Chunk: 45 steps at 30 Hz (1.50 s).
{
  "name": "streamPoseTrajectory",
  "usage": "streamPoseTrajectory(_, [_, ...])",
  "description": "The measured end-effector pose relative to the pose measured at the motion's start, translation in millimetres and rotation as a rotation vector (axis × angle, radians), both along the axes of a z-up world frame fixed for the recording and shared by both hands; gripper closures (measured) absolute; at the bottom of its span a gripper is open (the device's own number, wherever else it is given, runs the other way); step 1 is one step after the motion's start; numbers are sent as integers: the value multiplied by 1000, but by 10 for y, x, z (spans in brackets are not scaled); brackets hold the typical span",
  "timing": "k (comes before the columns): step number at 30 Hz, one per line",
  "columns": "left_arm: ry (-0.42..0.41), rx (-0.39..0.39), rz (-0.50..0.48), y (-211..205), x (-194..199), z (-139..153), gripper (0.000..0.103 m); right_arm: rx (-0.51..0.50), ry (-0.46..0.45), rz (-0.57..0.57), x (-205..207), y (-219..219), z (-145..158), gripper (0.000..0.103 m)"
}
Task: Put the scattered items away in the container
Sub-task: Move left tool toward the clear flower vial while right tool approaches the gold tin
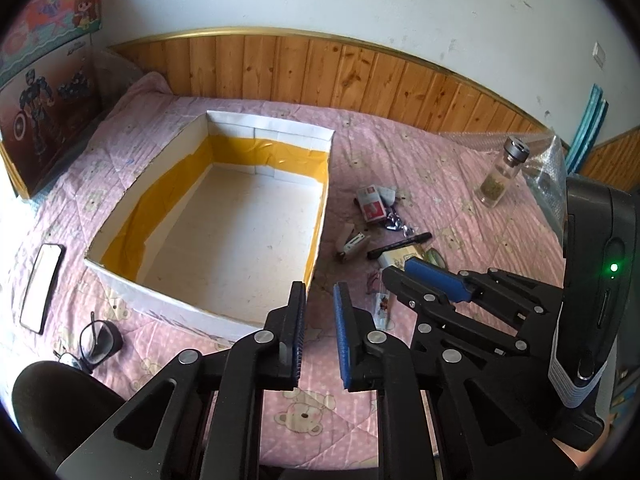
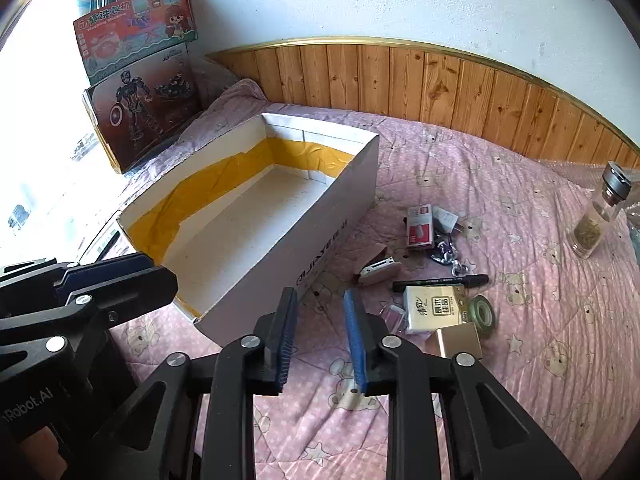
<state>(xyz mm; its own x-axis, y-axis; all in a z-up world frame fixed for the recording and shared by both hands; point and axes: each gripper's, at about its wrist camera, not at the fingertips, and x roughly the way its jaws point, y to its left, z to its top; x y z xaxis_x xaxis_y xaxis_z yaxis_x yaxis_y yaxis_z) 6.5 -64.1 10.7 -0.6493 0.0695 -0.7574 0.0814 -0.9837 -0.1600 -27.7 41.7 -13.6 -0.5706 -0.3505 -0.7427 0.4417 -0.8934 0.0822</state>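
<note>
Both grippers hang over the pink quilt (image 2: 500, 184). Left gripper (image 1: 320, 292): jaws together, nothing btwn. Right gripper (image 2: 318, 300): nearly together, empty too. Box (image 1: 224, 216) sits open at left w/ items — red pack (image 2: 420, 228), pen (image 2: 440, 280), tape roll (image 2: 482, 314) — scattered beside it on the right.

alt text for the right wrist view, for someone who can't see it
The right gripper, shut and holding nothing, hangs over a pink bear-print quilt beside an empty white cardboard box. Scattered to its right: a tissue pack, black marker, tape roll and glass bottle.
</note>
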Motion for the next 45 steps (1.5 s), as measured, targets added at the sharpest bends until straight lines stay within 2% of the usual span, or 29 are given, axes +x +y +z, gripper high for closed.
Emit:
streamPoseTrajectory(7, [10,-11,-7,26,-2,35,98,-11,23,41,68,-86,49,97])
streamPoseTrajectory(17, [4,-26,2,62,37,24,100,-49,39,48,104,-52,128,101])
streamPoseTrajectory(20, [4,-16,0,92,37,34,99,-53,40,33,102,4,125,101])
streamPoseTrajectory(21, [0,-4,-7,105,33,32,96,-55,41,23,98,33,121,100])
streamPoseTrajectory(22, [-1,9,0,107,29,31,90,-56,41,13,94,62,119,98])
streamPoseTrajectory(23, [3,22,5,106,30,35,80,-55,36,5,83,83,113,96])
streamPoseTrajectory(25, [2,24,7,116,19,37,70,-61,32,-31,53,180,94,67])
streamPoseTrajectory(26, [1,33,2,125,15,37,63,-66,36,-62,45,236,91,60])
streamPoseTrajectory(27, [2,41,-4,136,15,35,59,-71,38,-74,37,295,84,49])
streamPoseTrajectory(28, [0,41,-5,161,10,35,58,-81,35,-86,29,353,78,43])
streamPoseTrajectory(45, [-72,1,-104,620,-162,-233,56,-146,-49,-171,-116,844,-250,42])
